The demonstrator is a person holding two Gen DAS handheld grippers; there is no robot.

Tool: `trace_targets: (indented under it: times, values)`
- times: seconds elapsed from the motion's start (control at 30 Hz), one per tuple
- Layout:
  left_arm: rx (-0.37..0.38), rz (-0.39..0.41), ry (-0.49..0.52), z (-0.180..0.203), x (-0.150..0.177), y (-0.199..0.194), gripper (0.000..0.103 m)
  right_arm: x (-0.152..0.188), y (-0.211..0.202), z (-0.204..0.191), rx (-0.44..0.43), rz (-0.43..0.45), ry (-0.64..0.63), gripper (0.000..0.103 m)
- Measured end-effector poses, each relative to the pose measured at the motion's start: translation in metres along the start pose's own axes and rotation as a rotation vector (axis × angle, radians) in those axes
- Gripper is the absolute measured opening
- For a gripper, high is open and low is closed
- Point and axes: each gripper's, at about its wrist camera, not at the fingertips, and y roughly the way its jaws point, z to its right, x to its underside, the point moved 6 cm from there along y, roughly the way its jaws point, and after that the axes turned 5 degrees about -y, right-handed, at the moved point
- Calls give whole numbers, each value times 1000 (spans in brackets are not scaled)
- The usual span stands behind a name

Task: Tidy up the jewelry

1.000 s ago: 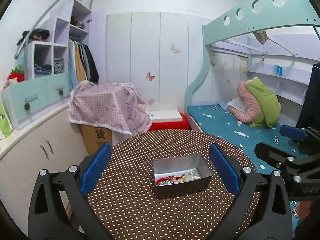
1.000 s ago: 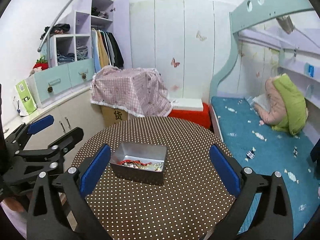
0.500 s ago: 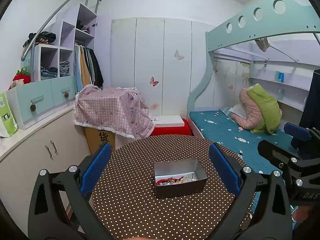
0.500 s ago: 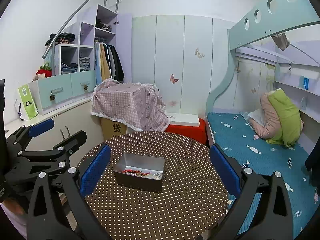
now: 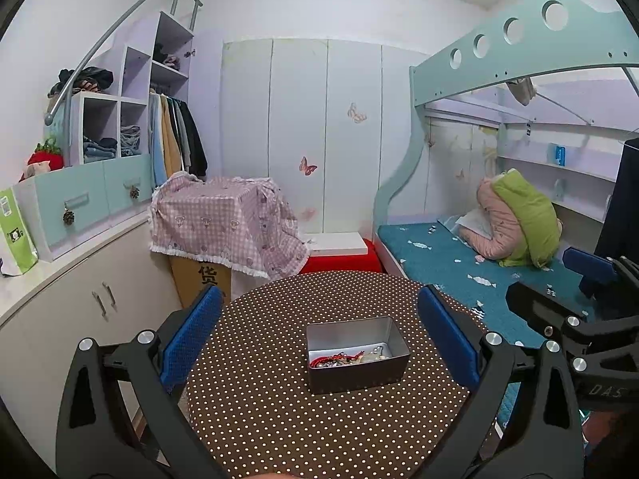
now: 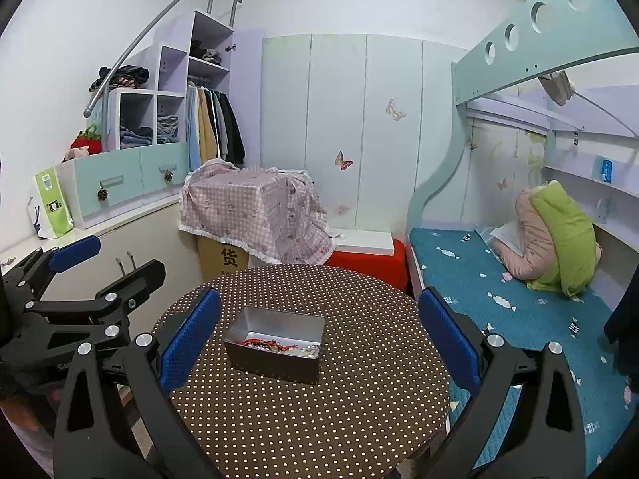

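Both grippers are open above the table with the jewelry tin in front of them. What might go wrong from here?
The jewelry lies tangled in the metal tin, so a pinch may lift several pieces together. The tin looks light and loose on the dotted tablecloth; reaching in could slide it.

- A round table (image 6: 319,419) with a brown dotted cloth fills the foreground
- An open metal tin (image 6: 275,343) sits on it, left of centre, holding a red cord (image 6: 268,342) and small pale pieces
- The right gripper (image 6: 319,343) hangs above the table, blue pads (image 6: 187,339) spread wide, nothing between them
- The left gripper (image 6: 108,275) is at the left edge, also spread apart
- A bed (image 6: 499,311) with a green pillow (image 6: 563,235) lies to the right
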Motion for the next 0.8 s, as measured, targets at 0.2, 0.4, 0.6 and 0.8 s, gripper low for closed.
trace_targets:
  times: [0.2,0.4,0.6,0.8]
  values:
    - [-7,4,0,0,0,-2,98,0,-3,-2,4,-3,-2,95]
    - [-10,4,0,-1,1,-5,98,0,-3,-3,9,-5,-4,95]
    - [-8,0,0,-2,2,-5,98,0,-3,-3,9,-5,-4,95]
    - [-9,-8,2,-3,5,-6,98,1,-5,-6,4,-6,-6,95]
